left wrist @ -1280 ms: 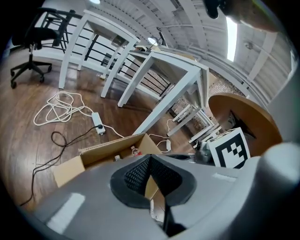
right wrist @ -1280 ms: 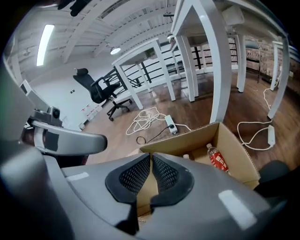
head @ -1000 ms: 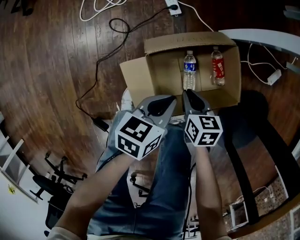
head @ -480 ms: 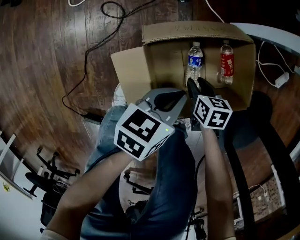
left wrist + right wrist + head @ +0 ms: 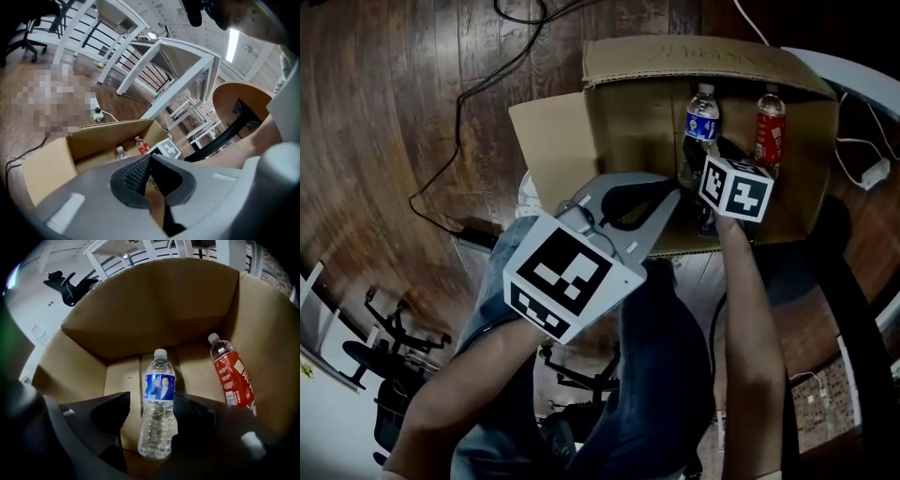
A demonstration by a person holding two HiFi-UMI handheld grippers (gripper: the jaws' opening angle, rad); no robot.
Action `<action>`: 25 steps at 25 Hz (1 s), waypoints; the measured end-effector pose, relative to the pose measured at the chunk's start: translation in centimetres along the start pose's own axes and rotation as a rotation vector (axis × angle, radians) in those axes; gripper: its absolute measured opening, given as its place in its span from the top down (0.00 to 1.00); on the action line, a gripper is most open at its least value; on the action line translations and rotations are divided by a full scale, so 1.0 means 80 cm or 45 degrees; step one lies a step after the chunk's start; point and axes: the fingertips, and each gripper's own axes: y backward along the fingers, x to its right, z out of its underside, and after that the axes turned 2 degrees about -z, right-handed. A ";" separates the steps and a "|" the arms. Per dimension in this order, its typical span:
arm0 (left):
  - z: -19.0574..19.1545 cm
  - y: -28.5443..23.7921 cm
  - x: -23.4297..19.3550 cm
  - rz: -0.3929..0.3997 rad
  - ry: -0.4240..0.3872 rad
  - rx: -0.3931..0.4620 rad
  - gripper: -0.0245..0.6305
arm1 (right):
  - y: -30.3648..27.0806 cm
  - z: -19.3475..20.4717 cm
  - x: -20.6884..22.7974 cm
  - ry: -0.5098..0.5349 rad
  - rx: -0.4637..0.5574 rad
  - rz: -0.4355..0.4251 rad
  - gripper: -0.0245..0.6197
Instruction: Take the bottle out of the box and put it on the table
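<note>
right gripper (image 5: 152, 417) | fingers just been opening, wide apart | blue-label bottle (image 5: 158, 386) upright between them, ungripped | in box (image 5: 140, 301)

The round desk (image 5: 236, 96) has a brown top and dark legs. The floor (image 5: 384, 141) around the desk is dark wood plank. White-framed tables (image 5: 180, 58) and a white railing (image 5: 110, 44) stand beyond the desk. A black office chair (image 5: 18, 28) stands well to the left of the desk. A white power strip (image 5: 97, 112) lies on the floor between that chair and the desk. A strip light (image 5: 232, 44) glows on the ceiling above the desk.
</note>
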 end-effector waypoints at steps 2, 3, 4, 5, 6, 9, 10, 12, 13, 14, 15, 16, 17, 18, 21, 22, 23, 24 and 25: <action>0.002 -0.005 -0.007 -0.007 -0.003 0.005 0.97 | -0.014 -0.003 0.006 0.031 -0.030 0.017 0.50; 0.003 -0.007 -0.009 -0.008 -0.006 0.008 0.97 | -0.021 -0.002 0.008 0.047 -0.052 0.024 0.50; 0.004 -0.009 -0.011 -0.009 -0.005 0.012 0.97 | -0.027 0.000 0.010 0.057 -0.071 0.031 0.50; 0.004 -0.012 -0.012 -0.008 0.002 0.018 0.97 | -0.032 0.000 0.012 0.059 -0.082 0.037 0.49; 0.002 -0.015 -0.013 -0.005 0.014 0.026 0.97 | -0.037 -0.002 0.014 0.053 -0.086 0.042 0.49; 0.000 -0.024 -0.010 0.013 0.036 0.044 0.97 | -0.049 -0.001 0.022 0.043 -0.100 0.046 0.49; 0.001 -0.026 -0.008 0.020 0.037 0.046 0.97 | -0.053 0.000 0.024 0.052 -0.109 0.041 0.49; 0.002 -0.031 -0.005 0.029 0.040 0.047 0.97 | -0.062 0.003 0.023 0.071 -0.128 0.015 0.46; 0.002 -0.032 -0.005 0.030 0.041 0.048 0.97 | -0.067 0.003 0.021 0.074 -0.138 -0.004 0.45; 0.001 -0.033 -0.007 0.027 0.042 0.050 0.97 | -0.072 0.003 0.018 0.073 -0.147 -0.016 0.45; -0.001 -0.033 -0.009 0.022 0.044 0.054 0.97 | -0.076 0.002 0.016 0.070 -0.155 -0.016 0.45; -0.002 -0.033 -0.012 0.016 0.051 0.056 0.97 | -0.079 0.001 0.015 0.069 -0.162 -0.004 0.44; -0.003 -0.033 -0.015 0.010 0.059 0.060 0.97 | -0.080 0.001 0.014 0.070 -0.165 0.014 0.43; -0.004 -0.033 -0.018 0.002 0.064 0.065 0.97 | -0.080 0.002 0.014 0.069 -0.164 0.030 0.43; -0.006 -0.033 -0.029 -0.028 0.072 0.078 0.97 | -0.077 0.003 0.014 0.066 -0.126 0.033 0.49; -0.008 -0.032 -0.032 -0.036 0.075 0.082 0.97 | -0.073 0.002 0.014 0.074 -0.104 0.033 0.52; -0.009 -0.031 -0.034 -0.042 0.076 0.084 0.97 | -0.068 0.000 0.013 0.088 -0.079 0.033 0.53; -0.010 -0.030 -0.035 -0.049 0.079 0.082 0.97 | -0.061 -0.003 0.009 0.104 -0.052 0.028 0.53; -0.009 -0.028 -0.037 -0.055 0.086 0.076 0.97 | -0.054 -0.006 0.005 0.116 -0.026 0.017 0.53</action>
